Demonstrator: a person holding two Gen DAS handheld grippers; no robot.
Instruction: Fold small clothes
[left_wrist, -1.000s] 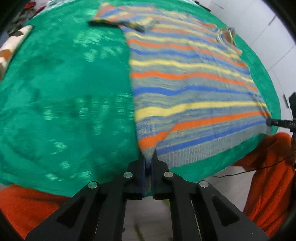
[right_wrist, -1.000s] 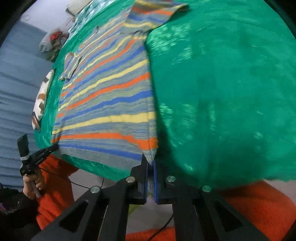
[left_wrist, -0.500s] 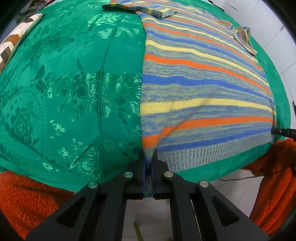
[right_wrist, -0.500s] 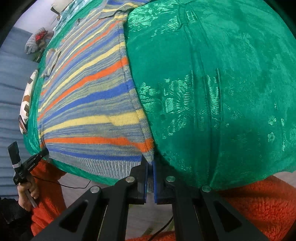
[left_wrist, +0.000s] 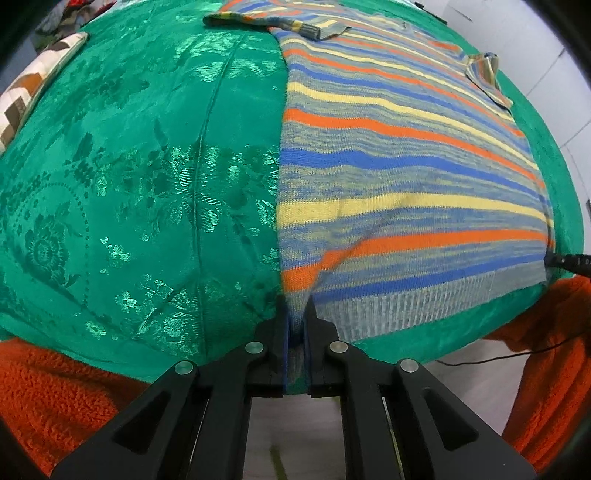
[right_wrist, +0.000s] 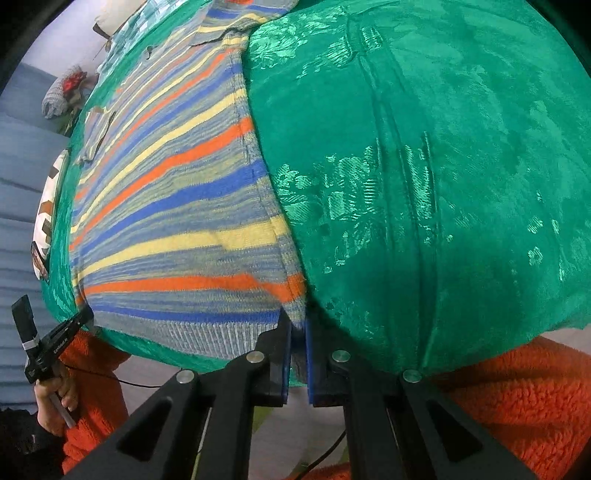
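Holding both hem corners, you have the sweater (left_wrist: 399, 173) laid flat on the green cloth (left_wrist: 140, 177), its ribbed hem along the near edge of the table. Your left gripper (left_wrist: 295, 314) pinches the hem's left corner, and its jaws have just been opening a little with the knit still between them. Your right gripper (right_wrist: 295, 325) pinches the other corner; its jaws have just eased apart slightly too, fabric still inside.

Watch the grip first: if the jaws slacken further before you want to let go, a corner slips out, and the hem sits so near the edge that it may slide off it. If one corner releases before the other, the hem skews and any later fold comes out crooked. The knit bunches at the left corner, so a wrinkle may get folded in. The sleeve (left_wrist: 273, 22) at the far end lies doubled over and may stay trapped.
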